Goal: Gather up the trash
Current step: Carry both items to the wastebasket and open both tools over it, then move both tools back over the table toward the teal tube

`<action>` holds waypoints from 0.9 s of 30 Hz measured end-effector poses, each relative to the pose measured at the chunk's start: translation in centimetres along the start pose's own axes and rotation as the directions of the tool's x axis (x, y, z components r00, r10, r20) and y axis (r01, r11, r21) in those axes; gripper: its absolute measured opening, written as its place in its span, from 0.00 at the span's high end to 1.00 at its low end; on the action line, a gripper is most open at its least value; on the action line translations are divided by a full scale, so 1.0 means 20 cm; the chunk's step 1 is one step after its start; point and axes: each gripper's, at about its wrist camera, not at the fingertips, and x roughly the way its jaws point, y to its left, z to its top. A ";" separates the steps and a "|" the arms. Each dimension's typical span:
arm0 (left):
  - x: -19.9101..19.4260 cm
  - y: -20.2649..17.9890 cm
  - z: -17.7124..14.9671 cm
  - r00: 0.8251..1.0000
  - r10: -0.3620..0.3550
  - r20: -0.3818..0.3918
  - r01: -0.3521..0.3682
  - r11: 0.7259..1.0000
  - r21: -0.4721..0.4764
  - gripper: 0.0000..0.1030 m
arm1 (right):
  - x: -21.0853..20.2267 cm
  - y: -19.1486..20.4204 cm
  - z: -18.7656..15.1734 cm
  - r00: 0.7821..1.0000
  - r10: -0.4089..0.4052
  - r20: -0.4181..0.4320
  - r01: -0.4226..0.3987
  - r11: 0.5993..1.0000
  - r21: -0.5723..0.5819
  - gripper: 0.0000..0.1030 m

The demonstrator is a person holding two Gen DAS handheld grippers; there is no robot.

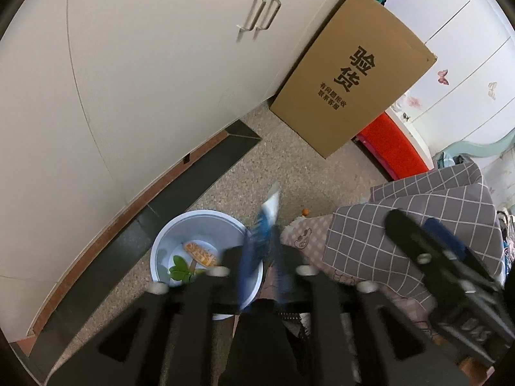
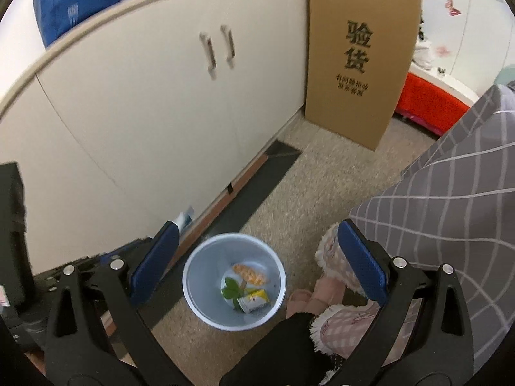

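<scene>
Presently: blue-and-white wrapper [image 1: 265,225] seen blurred between the left gripper [image 1: 261,251]'s parted jaws, above the rim of the bin [image 2: 193,289]. Right gripper [image 2: 254,257] held wide, empty. Risk judged: wrapper may be dropped outside onto floor [image 2: 322,180].

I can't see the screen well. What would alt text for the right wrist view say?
Looking down between the two wide-open, empty blue-padded fingers of the right claw, a pale blue trash bin stands on a speckled floor with an orange wrapper, green leaves and a small carton inside. Behind stand cream cabinet doors and a cardboard box.
</scene>
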 end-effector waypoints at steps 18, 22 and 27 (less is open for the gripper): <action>-0.62 -0.23 -0.07 0.971 0.057 0.230 -0.058 0.998 -0.004 0.43 | -0.60 -0.08 0.06 0.985 0.089 0.149 -0.093 0.996 0.016 0.06; -0.79 -0.36 -0.12 0.958 0.028 0.287 -0.043 0.998 0.045 0.41 | -0.80 -0.13 0.06 0.974 0.090 0.206 -0.096 0.995 0.019 0.06; -0.90 -0.62 -0.19 0.952 -0.033 0.304 -0.013 0.989 0.149 0.40 | -1.06 -0.33 0.01 0.963 0.030 0.267 -0.046 0.998 0.052 0.06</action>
